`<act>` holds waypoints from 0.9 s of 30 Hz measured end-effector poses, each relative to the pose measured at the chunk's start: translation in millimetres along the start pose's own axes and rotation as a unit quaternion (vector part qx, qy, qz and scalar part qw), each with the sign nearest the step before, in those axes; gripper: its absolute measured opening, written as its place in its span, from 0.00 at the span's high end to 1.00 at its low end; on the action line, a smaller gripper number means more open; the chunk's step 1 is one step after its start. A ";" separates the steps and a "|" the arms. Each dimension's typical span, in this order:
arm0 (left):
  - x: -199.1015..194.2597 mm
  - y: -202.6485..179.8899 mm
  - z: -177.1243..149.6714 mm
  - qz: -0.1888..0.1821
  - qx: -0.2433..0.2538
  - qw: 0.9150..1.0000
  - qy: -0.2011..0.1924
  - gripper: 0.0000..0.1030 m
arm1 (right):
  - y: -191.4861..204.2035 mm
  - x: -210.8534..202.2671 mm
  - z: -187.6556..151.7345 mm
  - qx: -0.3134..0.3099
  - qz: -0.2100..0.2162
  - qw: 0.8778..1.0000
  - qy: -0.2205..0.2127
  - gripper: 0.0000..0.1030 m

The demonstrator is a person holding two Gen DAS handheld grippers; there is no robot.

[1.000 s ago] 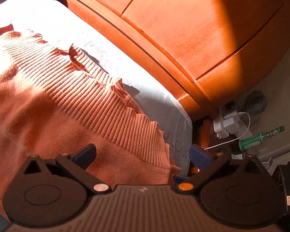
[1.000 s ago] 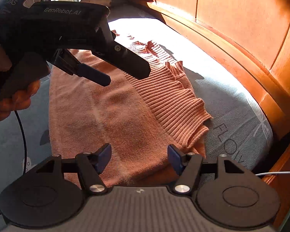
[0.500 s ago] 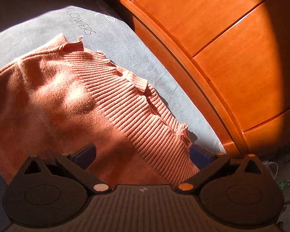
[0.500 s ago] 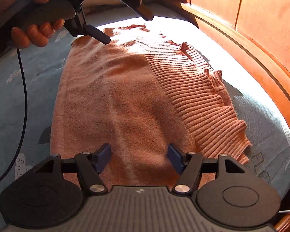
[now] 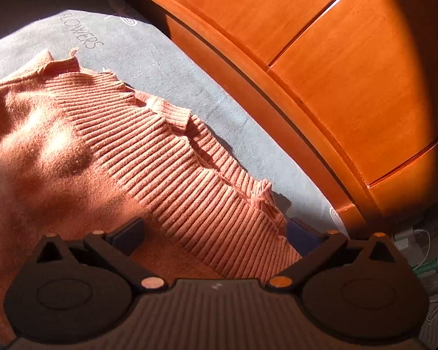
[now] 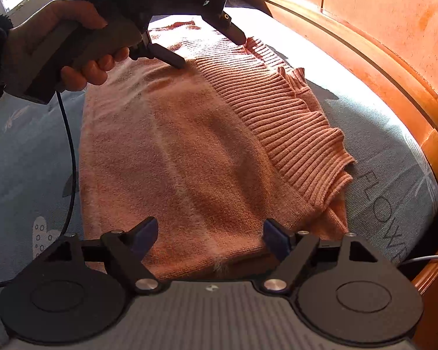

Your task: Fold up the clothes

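A salmon-orange knit sweater (image 6: 195, 151) lies folded lengthwise on the bed, its ribbed hem (image 6: 295, 128) along the side nearest the headboard. My right gripper (image 6: 210, 234) is open, low over the sweater's near end, with nothing between its fingers. At the far end a hand (image 6: 52, 43) holds my left gripper (image 6: 207, 46) open, one fingertip (image 6: 175, 59) touching the knit. In the left wrist view the left gripper (image 5: 214, 230) straddles the ribbed hem (image 5: 189, 175), and the plain knit (image 5: 43, 157) spreads to the left.
A curved wooden headboard (image 6: 379, 58) runs close along the hem side. The grey-blue sheet (image 6: 388, 157) carries printed lettering. A black cable (image 6: 70, 145) hangs from the left gripper over the sheet. Floor clutter with a white charger (image 5: 406, 234) lies beyond the bed corner.
My left gripper swung from the sweater's near part to its far end and dropped onto the knit. The right gripper stayed open over the near end, closing in slightly.
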State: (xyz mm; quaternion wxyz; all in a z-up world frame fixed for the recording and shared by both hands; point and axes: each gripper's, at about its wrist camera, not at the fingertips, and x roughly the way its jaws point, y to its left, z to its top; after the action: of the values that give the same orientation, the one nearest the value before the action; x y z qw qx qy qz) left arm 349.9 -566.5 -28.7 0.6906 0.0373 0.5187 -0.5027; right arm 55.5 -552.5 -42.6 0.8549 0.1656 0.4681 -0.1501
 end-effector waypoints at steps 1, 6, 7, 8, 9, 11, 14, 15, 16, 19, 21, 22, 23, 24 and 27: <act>-1.0 1.1 1.5 0.003 -0.001 1.000 -0.003 0.01 | -0.9 -0.6 1.0 0.002 -0.001 1.000 -0.002 0.20; 29.3 6.8 8.8 -0.004 0.003 0.999 0.041 0.01 | -5.2 -3.5 6.1 0.011 -0.004 1.000 -0.009 0.20; 35.1 4.5 12.5 -0.004 0.019 0.999 0.041 0.01 | -6.0 -4.1 7.1 0.013 -0.005 1.000 -0.011 0.20; 37.7 3.3 18.1 -0.005 0.025 0.999 0.044 0.01 | -6.6 -5.0 8.4 0.014 -0.005 1.000 -0.013 0.20; 37.4 3.1 25.5 -0.008 0.023 0.999 0.047 0.02 | -6.4 -6.6 10.6 0.012 -0.004 1.000 -0.017 0.20; 23.8 3.5 36.4 -0.019 0.020 0.999 0.035 0.02 | -4.5 -7.5 15.2 0.008 -0.001 1.000 -0.024 0.20; -0.6 10.2 43.0 -0.033 0.009 0.999 0.019 0.01 | -0.5 -6.5 22.4 0.003 0.004 0.999 -0.033 0.20; -4.7 14.6 40.7 -0.032 0.002 0.999 0.022 0.01 | 0.9 -6.2 24.7 0.001 0.006 0.999 -0.035 0.20; -7.3 19.3 37.0 -0.026 -0.004 0.999 0.024 0.01 | 2.3 -5.8 27.1 -0.001 0.008 0.999 -0.038 0.20; -10.2 31.8 21.1 0.004 -0.015 0.999 0.029 0.01 | 7.1 -3.4 34.8 -0.009 0.014 0.999 -0.048 0.20; -13.8 35.0 11.1 0.010 -0.020 0.999 0.026 0.01 | 16.4 9.8 44.4 -0.030 0.021 0.998 -0.060 0.20; -16.0 35.3 6.5 0.011 -0.020 0.999 0.024 0.01 | 20.2 16.5 48.5 -0.040 0.024 0.997 -0.064 0.20; -18.4 35.0 2.2 0.011 -0.020 0.999 0.024 0.01 | 21.2 23.1 50.4 -0.044 0.023 0.997 -0.061 0.20; -20.8 34.7 -2.2 0.012 -0.019 0.999 0.023 0.01 | 21.0 28.4 50.6 -0.048 0.020 0.997 -0.057 0.20; -26.5 32.3 -12.0 0.019 -0.001 0.999 0.028 0.01 | 7.8 30.2 33.6 -0.048 -0.008 0.998 -0.030 0.20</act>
State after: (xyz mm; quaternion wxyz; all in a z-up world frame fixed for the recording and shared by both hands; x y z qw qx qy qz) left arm 366.5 -526.3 -29.4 0.6849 0.0608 0.5375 -0.4882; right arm 99.5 -562.7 -50.2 0.8744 0.1165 0.4500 -0.1393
